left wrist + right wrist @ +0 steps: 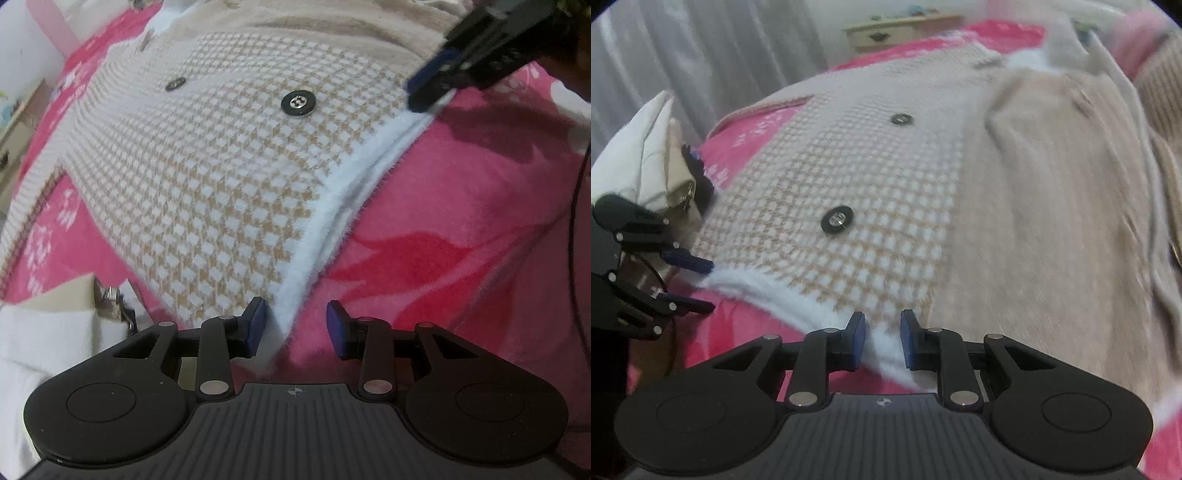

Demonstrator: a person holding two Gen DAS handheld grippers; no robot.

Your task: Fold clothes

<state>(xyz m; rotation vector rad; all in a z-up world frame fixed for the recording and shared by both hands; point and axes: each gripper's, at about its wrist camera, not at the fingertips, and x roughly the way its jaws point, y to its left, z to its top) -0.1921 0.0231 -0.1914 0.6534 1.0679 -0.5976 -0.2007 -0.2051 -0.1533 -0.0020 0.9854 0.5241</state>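
No writing is showing anywhere. The checked buttoned cardigan (207,184) is lying on the pink blanket (443,240). The left gripper (295,326) and right gripper (882,341) are straddling its white hem (768,291), jaws parted, gripping nothing.

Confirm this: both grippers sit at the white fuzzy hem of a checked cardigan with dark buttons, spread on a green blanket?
The blanket is pink, not green, as the left wrist view shows. The left gripper, right gripper, hem, cardigan and buttons are as stated.
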